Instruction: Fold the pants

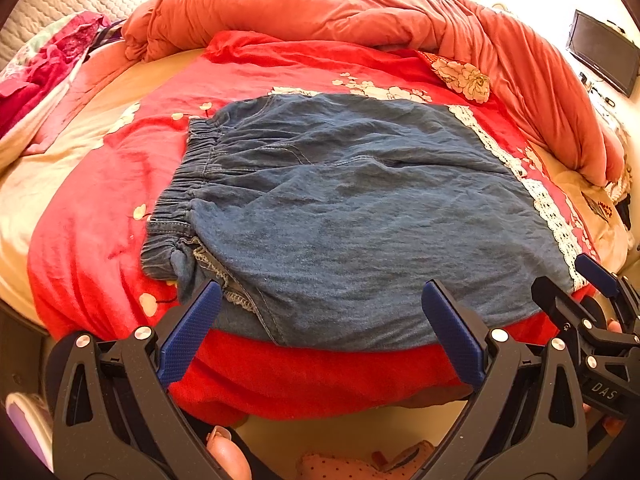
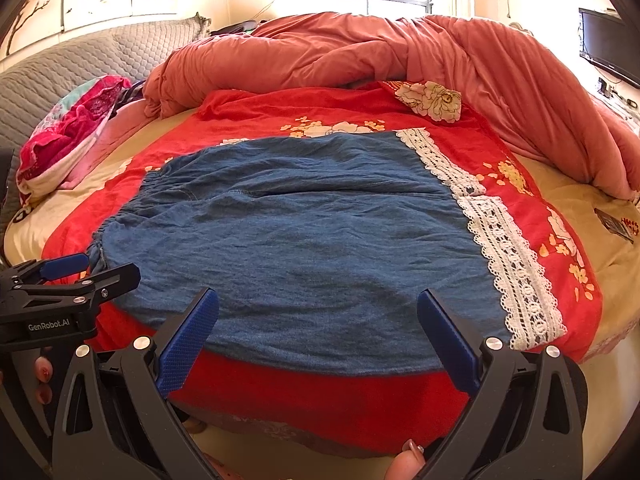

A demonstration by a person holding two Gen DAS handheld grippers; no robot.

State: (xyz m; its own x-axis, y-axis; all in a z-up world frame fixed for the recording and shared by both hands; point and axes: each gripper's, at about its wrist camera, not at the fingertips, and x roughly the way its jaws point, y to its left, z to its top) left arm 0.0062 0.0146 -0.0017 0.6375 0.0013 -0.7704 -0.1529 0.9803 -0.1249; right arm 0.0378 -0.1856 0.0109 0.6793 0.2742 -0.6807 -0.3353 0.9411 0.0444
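Both sets of jaws gape wide and hold nothing. The left gripper (image 1: 322,306) and right gripper (image 2: 318,314) hang at the near hem of the blue denim pants (image 1: 360,216), which lie flat on the red bedspread (image 1: 100,200), waistband (image 1: 180,184) left, lace cuffs (image 2: 508,248) right.

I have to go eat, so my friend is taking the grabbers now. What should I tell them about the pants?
Left gripper: open, empty, at the near edge of the bed.
Right gripper: open, empty, beside it.
The blue denim pants lie flat on the red floral bedspread, elastic waistband to the left, white lace hems to the right.
Done: they seem already folded leg over leg, though I can't be sure.
Left: probably fold hems over to the waistband.
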